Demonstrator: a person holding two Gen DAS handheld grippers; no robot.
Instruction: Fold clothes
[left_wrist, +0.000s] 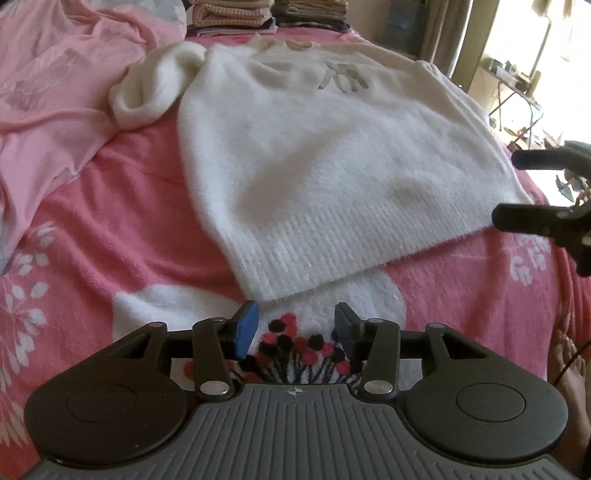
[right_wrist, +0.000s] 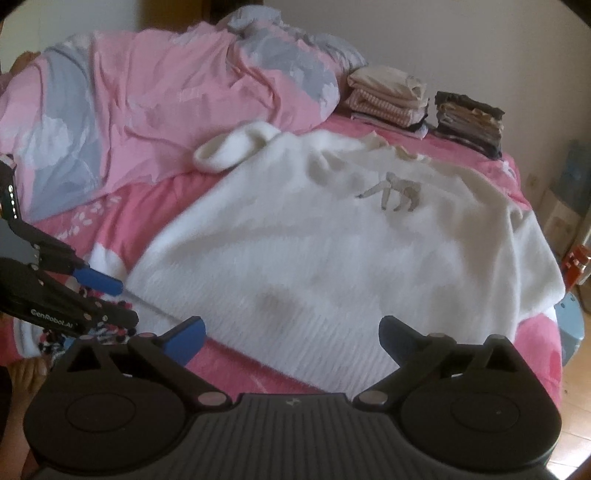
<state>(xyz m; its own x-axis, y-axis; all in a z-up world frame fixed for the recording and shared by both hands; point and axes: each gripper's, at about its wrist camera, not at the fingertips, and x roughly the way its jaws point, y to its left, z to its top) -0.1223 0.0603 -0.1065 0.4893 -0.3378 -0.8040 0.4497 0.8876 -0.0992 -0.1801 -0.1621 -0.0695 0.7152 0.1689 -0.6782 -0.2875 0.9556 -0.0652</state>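
Sweater: fluffy white knit sweater (left_wrist: 332, 155) lies flat on the pink fleece bed blanket (left_wrist: 110, 221), hem nearest. Left tongs (left_wrist: 293, 330) and right tongs (right_wrist: 291, 338) both gape empty. Suggest pinching hem corners evenly, folding up square.

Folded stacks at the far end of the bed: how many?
2: a light stack beside the pink duvet, and a dark stack right of it. Others may be hidden.

A bed (right_wrist: 236, 373) under a pink floral blanket (left_wrist: 92, 221) fills the room. Beyond the fingers, a rumpled pink-and-grey duvet (right_wrist: 155, 110) lies against a plain pale wall (right_wrist: 443, 44). Bright daylight floods a window (left_wrist: 535, 33) far right.
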